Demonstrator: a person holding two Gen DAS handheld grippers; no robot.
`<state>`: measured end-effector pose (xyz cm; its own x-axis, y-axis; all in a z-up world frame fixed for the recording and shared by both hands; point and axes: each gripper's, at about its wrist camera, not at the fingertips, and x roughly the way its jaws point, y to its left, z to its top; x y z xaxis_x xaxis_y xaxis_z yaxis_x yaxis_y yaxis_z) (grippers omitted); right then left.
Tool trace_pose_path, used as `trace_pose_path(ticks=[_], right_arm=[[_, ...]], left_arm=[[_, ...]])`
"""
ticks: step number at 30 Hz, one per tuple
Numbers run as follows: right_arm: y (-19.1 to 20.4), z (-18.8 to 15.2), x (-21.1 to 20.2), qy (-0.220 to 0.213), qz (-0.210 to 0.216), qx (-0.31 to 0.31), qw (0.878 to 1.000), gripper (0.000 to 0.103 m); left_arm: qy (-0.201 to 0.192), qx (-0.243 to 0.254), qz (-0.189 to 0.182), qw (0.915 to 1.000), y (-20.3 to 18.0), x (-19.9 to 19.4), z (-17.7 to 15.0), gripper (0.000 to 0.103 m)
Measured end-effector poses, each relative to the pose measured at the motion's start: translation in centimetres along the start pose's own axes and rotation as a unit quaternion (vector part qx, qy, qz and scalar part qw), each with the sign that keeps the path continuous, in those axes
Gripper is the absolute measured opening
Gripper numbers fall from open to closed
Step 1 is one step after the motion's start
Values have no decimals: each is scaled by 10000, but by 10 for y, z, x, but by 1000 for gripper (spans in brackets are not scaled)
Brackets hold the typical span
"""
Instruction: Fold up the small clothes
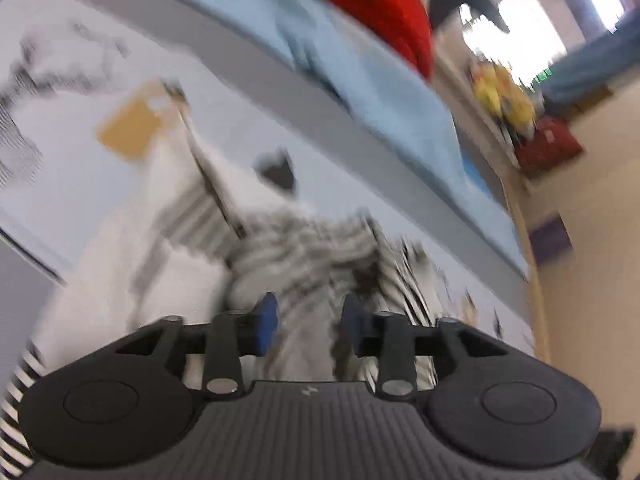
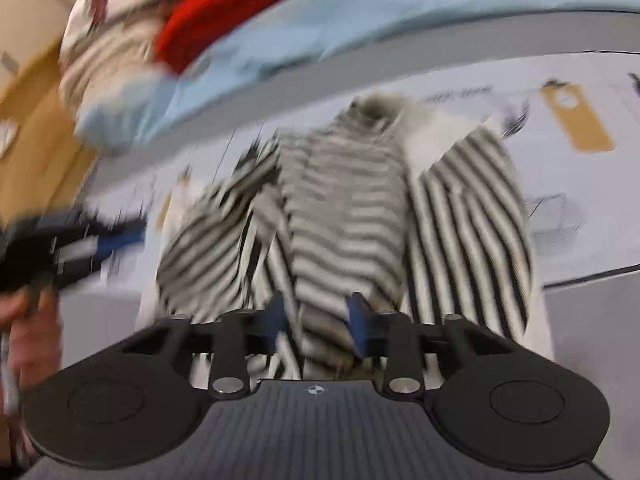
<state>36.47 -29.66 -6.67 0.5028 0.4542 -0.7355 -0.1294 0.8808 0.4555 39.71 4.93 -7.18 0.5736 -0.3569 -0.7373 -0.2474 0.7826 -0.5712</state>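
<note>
Left hand-held gripper (image 1: pixel 308 326) clamped on striped garment (image 2: pixel 344 216), right hand-held gripper (image 2: pixel 320 320) clamped too, level.

Count: one black-and-white striped garment (image 2: pixel 352 216) bunched between and ahead of the fingers, two tan tags, one (image 2: pixel 576 120) ahead-right of the right fingers, one (image 1: pixel 132 120) ahead-left of the left fingers, one red cloth (image 1: pixel 384 8), one light-blue cloth (image 1: pixel 360 92), both far ahead; blur limits count.
</note>
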Motion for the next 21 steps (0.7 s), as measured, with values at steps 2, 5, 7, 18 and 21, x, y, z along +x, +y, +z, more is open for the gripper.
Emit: trace_pose_path(ticks=[2,5,7,18,21], right_arm=[[-9,3,6,-79,-88,355,9993,45],[-20,2,20,-22,-155,801,9967,45],[-24,1,34,95,-217,976,9949,45],[-24,6,33,-463,1154,1615,9790,1],[-26,12,10,-1026,2190,1702,9553,1]], left_arm=[[527,-22,115,9985,-1,21,-11,48],[884,-242,584,9941,8,45,-20,51],[852,-420,806,9922,16,52,-19,56],[799,-556,533,9938,2,75,-22,76],[757,-294,708,9942,-5,75,-23,66]])
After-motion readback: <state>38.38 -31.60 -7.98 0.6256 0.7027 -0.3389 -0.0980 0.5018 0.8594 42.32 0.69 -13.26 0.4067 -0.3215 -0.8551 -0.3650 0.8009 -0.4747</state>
